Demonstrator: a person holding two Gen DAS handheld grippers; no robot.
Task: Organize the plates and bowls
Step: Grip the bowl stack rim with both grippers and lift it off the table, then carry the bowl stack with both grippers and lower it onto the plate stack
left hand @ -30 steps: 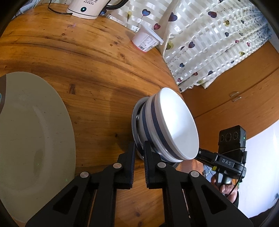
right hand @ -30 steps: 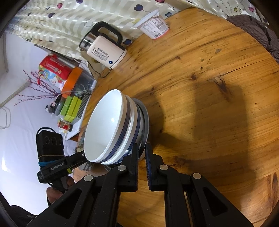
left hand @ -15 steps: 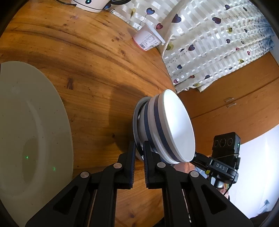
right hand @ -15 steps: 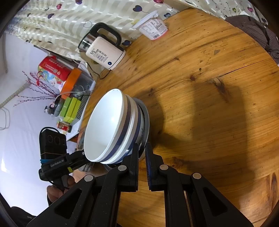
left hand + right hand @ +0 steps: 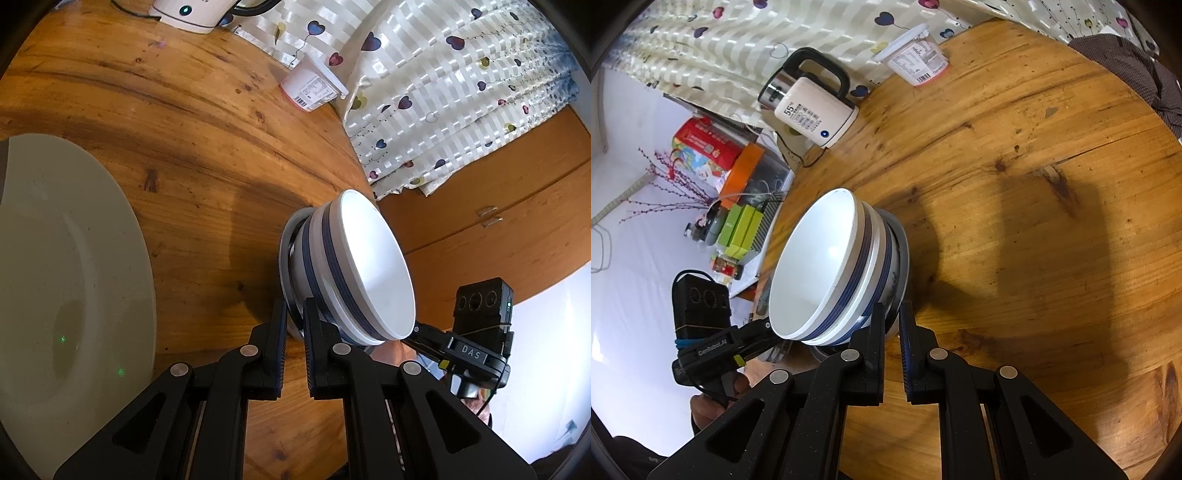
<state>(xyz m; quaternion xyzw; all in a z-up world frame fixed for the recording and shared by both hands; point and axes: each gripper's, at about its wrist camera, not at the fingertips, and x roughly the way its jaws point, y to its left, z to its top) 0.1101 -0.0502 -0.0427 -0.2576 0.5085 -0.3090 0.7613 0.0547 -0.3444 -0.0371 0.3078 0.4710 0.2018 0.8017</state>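
Two or three white bowls with dark blue bands (image 5: 369, 266) (image 5: 820, 269) sit nested on a small grey plate (image 5: 285, 254) (image 5: 905, 254) at the edge of the round wooden table (image 5: 207, 155) (image 5: 1015, 229). My left gripper (image 5: 293, 314) is shut on the plate's near rim. My right gripper (image 5: 892, 314) is shut on the rim from the opposite side. Whether the plate touches the table I cannot tell. A large white plate (image 5: 74, 277) lies left of the stack in the left wrist view.
A white electric kettle (image 5: 812, 110) (image 5: 188, 14) and a yoghurt tub (image 5: 916, 62) (image 5: 312, 88) stand at the table's far edge by a heart-print curtain (image 5: 443, 92). Each view shows the other tool's black camera housing (image 5: 480, 306) (image 5: 698, 306) beyond the bowls. A cluttered shelf (image 5: 738, 221) lies past the table.
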